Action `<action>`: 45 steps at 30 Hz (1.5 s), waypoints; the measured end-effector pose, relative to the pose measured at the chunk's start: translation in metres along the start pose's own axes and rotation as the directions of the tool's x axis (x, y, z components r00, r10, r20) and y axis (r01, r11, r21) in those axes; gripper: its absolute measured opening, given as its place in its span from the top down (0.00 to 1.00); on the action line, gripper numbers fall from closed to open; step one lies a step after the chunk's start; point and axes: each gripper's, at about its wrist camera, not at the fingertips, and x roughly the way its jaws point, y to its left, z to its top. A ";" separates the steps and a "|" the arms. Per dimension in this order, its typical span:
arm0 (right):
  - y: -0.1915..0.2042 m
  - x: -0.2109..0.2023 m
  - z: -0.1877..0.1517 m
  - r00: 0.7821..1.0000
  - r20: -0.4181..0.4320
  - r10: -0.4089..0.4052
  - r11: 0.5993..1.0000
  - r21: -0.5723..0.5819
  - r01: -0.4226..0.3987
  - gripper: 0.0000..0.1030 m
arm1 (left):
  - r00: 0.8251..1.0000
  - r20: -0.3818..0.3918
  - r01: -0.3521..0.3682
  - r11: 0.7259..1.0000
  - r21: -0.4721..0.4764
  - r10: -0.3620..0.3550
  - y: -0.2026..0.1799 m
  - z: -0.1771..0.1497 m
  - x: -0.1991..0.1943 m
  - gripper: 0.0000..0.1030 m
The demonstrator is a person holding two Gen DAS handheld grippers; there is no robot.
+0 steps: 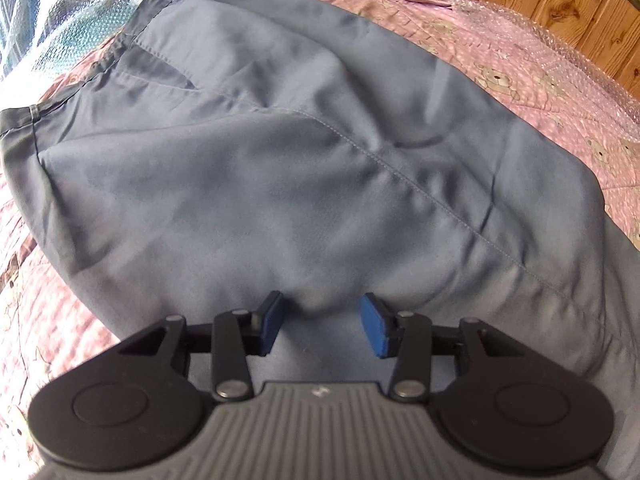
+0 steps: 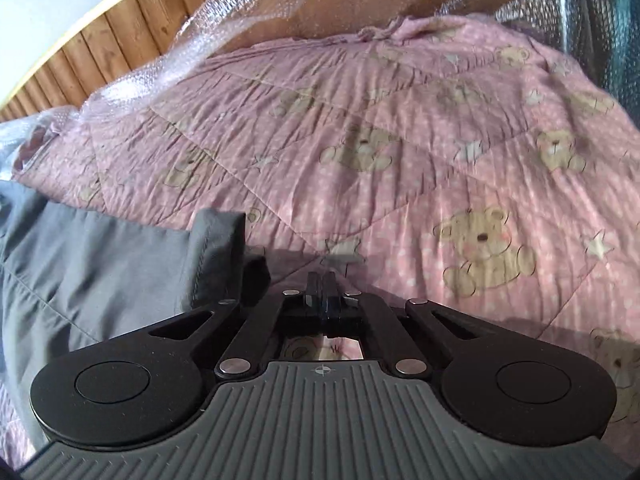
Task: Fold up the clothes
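Grey trousers [image 1: 280, 160] lie spread on a pink quilt and fill most of the left wrist view, with the waistband and a pocket slit at the upper left. My left gripper [image 1: 323, 320] hovers low over the cloth. Its blue pads [image 1: 272, 322] stand apart, and a small hump of fabric rises between them without being pinched. In the right wrist view the trousers [image 2: 100, 272] end at a turned-up hem on the left. My right gripper [image 2: 322, 280] is shut just right of that hem, above the quilt, and I see nothing between its fingers.
The pink teddy-bear quilt [image 2: 400, 140] covers the bed beyond the right gripper and shows again at the right as quilt [image 1: 540, 92]. Bubble wrap [image 2: 224, 32] is bunched along the far edge, against a wooden panelled wall [image 2: 100, 40]. More shiny wrap [image 1: 48, 12] lies at the upper left.
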 end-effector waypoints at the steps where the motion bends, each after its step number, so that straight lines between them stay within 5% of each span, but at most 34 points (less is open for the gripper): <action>1: 0.003 -0.010 0.006 1.000 0.026 -0.005 1.000 -0.004 0.005 1.00 | 1.000 0.015 0.019 1.000 -0.010 -0.019 0.000 0.002 -0.004 0.57; 4: 0.029 -0.045 0.025 0.992 0.123 -0.042 0.997 -0.057 0.050 0.96 | 0.992 0.095 0.087 0.996 -0.018 -0.085 -0.003 0.013 -0.018 0.57; 6: 0.063 -0.057 0.033 0.988 0.155 0.013 0.992 -0.122 0.006 0.93 | 0.984 0.133 0.121 0.993 0.006 -0.121 -0.012 0.025 -0.020 0.56; 11: 0.149 -0.022 0.015 0.987 0.012 0.160 0.957 -0.246 -0.153 0.75 | 0.977 0.150 0.134 0.985 0.112 -0.150 -0.025 0.061 0.007 0.54; 14: 0.144 0.013 -0.018 0.992 -0.124 0.032 0.974 -0.221 -0.059 0.77 | 0.984 0.132 0.105 0.987 0.123 -0.121 0.003 0.085 0.032 0.59; 15: 0.136 0.008 -0.026 0.995 -0.091 0.030 0.975 -0.218 -0.050 0.81 | 0.983 0.134 0.108 0.987 0.117 -0.123 0.019 0.093 0.036 0.70; 18: 0.113 -0.005 -0.038 0.990 -0.073 -0.119 0.970 -0.221 0.100 0.81 | 0.983 0.147 0.094 0.992 0.084 -0.105 0.072 0.115 0.043 0.70; 19: 0.106 -0.008 -0.039 0.981 -0.076 -0.176 0.966 -0.206 0.157 0.80 | 0.986 0.153 0.064 0.996 0.063 -0.073 0.090 0.123 0.043 0.77; 20: 0.099 -0.011 -0.038 0.971 -0.097 -0.218 0.965 -0.167 0.200 0.65 | 0.986 0.152 0.058 0.998 0.026 -0.061 0.110 0.133 0.041 0.82; 21: 0.093 -0.013 -0.037 0.959 -0.120 -0.258 0.962 -0.127 0.242 0.44 | 0.987 0.152 0.048 0.998 -0.027 -0.043 0.132 0.144 0.039 0.79; 23: 0.099 -0.013 -0.028 0.928 -0.169 -0.332 0.943 -0.085 0.321 0.46 | 0.982 0.179 0.076 0.994 -0.075 -0.062 0.172 0.153 0.028 0.61; 26: 0.144 -0.019 -0.009 0.889 -0.145 -0.434 0.899 -0.136 0.417 0.62 | 0.972 0.219 0.119 0.985 -0.125 -0.089 0.229 0.160 0.011 0.59; 29: 0.237 -0.027 0.015 0.962 -0.045 -0.270 0.952 -0.161 0.260 0.56 | 0.966 0.249 0.117 0.975 -0.188 -0.068 0.285 0.148 -0.005 0.59; 31: 0.292 -0.012 0.018 0.987 -0.048 -0.156 0.969 -0.200 0.144 0.47 | 0.974 0.221 0.108 0.959 -0.262 -0.049 0.317 0.132 0.007 0.60; 33: 0.326 0.015 0.014 0.991 -0.095 -0.090 0.974 -0.217 0.068 0.46 | 0.975 0.215 0.114 0.948 -0.296 -0.050 0.342 0.120 0.019 0.77; 39: 0.301 0.055 -0.001 0.957 -0.245 -0.154 0.976 -0.191 0.108 0.40 | 0.989 0.145 0.014 0.968 -0.250 0.024 0.329 0.137 0.006 0.76; 41: 0.302 0.050 0.008 0.939 -0.270 -0.213 0.954 -0.265 0.140 0.46 | 0.986 0.155 -0.028 0.970 -0.240 0.067 0.327 0.139 -0.002 0.63; 43: 0.320 0.045 0.024 0.947 -0.237 -0.219 0.928 -0.351 0.127 0.47 | 0.987 0.139 -0.047 0.969 -0.241 0.083 0.334 0.133 0.003 0.44; 45: 0.349 0.042 0.050 0.967 -0.191 -0.168 0.915 -0.395 0.081 0.48 | 0.988 0.134 -0.044 0.969 -0.244 0.078 0.343 0.125 0.009 0.45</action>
